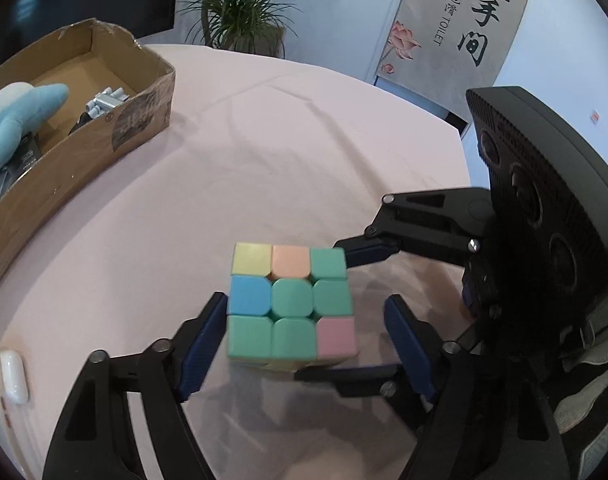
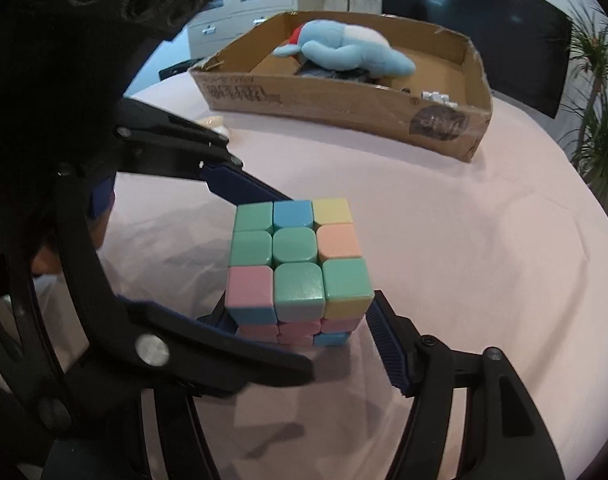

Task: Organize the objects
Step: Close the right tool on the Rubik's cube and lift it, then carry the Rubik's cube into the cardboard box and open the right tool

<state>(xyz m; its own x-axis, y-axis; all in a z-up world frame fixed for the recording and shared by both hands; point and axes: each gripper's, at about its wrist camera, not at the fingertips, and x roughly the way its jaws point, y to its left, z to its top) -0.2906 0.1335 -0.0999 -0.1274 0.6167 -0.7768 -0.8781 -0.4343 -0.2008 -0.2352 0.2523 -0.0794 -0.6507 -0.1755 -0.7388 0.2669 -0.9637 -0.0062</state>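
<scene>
A pastel puzzle cube [image 1: 292,306] is held above the pink tablecloth. In the left wrist view my left gripper [image 1: 307,340] has its fingers spread wider than the cube, with a gap on the right side. The other gripper [image 1: 343,312] reaches in from the right and its fingers touch the cube's far and near sides. In the right wrist view the cube [image 2: 298,268] sits between my right gripper's [image 2: 304,332] blue pads, which press on it. The left gripper's fingers [image 2: 240,184] flank it from the left.
A cardboard box [image 2: 343,108] stands at the back of the round table [image 2: 483,260], holding a blue plush toy [image 2: 343,50] and small grey parts [image 1: 104,100]. A white object [image 1: 12,376] lies near the left edge. Potted plants stand behind.
</scene>
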